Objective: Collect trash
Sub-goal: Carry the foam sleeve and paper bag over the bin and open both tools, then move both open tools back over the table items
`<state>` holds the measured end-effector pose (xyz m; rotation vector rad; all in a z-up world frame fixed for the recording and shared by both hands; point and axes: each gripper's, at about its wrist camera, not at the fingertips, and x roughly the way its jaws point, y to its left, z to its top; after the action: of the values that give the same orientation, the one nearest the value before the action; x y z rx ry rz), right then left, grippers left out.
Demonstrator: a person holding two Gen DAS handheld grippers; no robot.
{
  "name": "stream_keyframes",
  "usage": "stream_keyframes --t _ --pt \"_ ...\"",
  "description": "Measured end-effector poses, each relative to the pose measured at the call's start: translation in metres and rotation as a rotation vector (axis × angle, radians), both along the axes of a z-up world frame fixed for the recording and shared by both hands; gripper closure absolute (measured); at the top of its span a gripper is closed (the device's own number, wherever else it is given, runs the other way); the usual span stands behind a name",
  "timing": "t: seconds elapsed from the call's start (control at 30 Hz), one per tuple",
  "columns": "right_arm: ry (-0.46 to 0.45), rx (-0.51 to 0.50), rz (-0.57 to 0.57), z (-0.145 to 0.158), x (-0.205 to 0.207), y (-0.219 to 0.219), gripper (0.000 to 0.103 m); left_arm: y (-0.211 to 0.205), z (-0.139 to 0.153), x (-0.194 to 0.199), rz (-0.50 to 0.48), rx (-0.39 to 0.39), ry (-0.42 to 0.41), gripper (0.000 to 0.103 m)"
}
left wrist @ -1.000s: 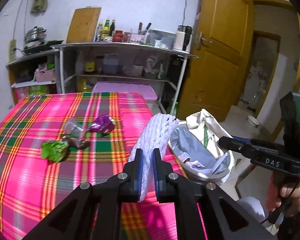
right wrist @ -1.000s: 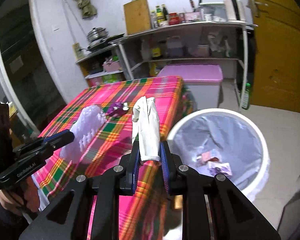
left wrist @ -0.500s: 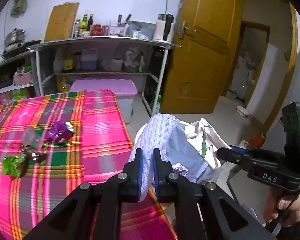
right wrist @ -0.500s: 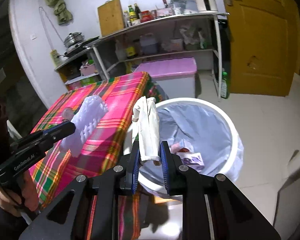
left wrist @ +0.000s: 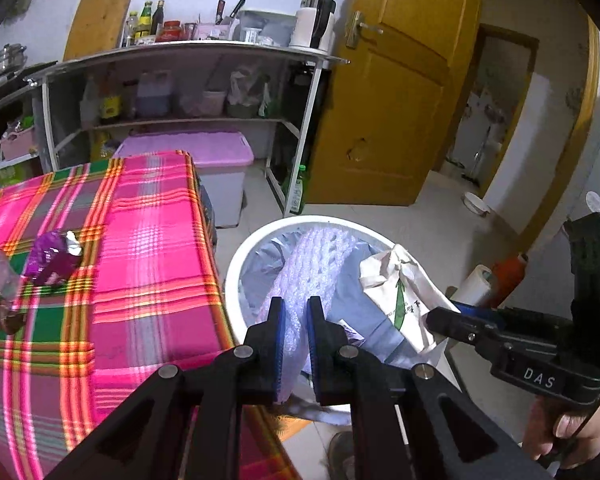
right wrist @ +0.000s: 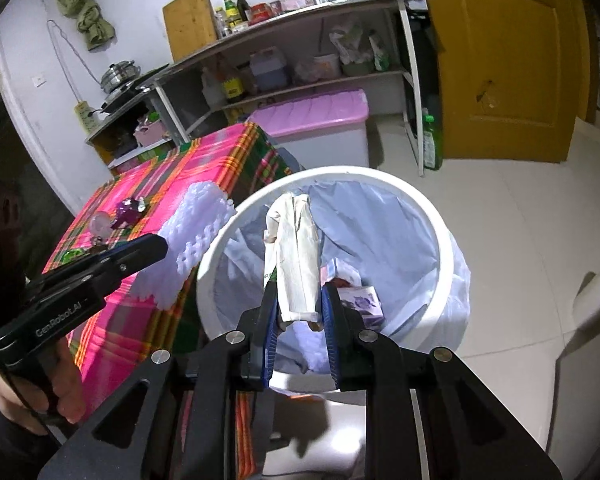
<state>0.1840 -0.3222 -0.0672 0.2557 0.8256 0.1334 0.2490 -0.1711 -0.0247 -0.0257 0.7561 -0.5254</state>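
Observation:
My left gripper (left wrist: 296,312) is shut on a white foam net sleeve (left wrist: 312,264) and holds it over the near rim of the white trash bin (left wrist: 236,256) lined with a pale blue bag. My right gripper (right wrist: 300,304) holds a crumpled white paper wrapper (right wrist: 298,248) above the bin's (right wrist: 440,224) opening, its jaws slightly parted. In the right wrist view the foam sleeve (right wrist: 196,232) sits at the bin's left edge. A purple wrapper (left wrist: 50,256) and other scraps lie on the plaid tablecloth (left wrist: 152,264).
The bin holds a small purple-printed packet (right wrist: 360,300). A pink-lidded storage box (left wrist: 204,152) and metal shelves (left wrist: 180,56) stand behind the table. A yellow door (left wrist: 396,92) is at the right. A green bottle (right wrist: 430,140) stands on the floor.
Both grippers moved from over the table to above the bin, carrying the foam sleeve and the paper wrapper. The right jaws have parted a little around the wrapper.

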Motion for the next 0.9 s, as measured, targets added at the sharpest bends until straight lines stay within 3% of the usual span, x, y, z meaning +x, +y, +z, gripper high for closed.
stream_keyframes --t 0.23,0.4,0.9 --pt "0.006 -0.013 -0.009 -0.004 0.004 -0.002 0.076 -0.005 -0.012 0.014 -0.012 -0.019 0.039 0.086" --pt "-0.004 -0.014 -0.021 -0.001 -0.001 -0.003 0.076 0.001 -0.009 0.015 -0.006 -0.046 0.031 0.074" --pt "-0.076 -0.01 0.026 0.029 -0.028 0.02 0.076 0.031 0.019 -0.018 0.033 -0.065 -0.035 0.074"
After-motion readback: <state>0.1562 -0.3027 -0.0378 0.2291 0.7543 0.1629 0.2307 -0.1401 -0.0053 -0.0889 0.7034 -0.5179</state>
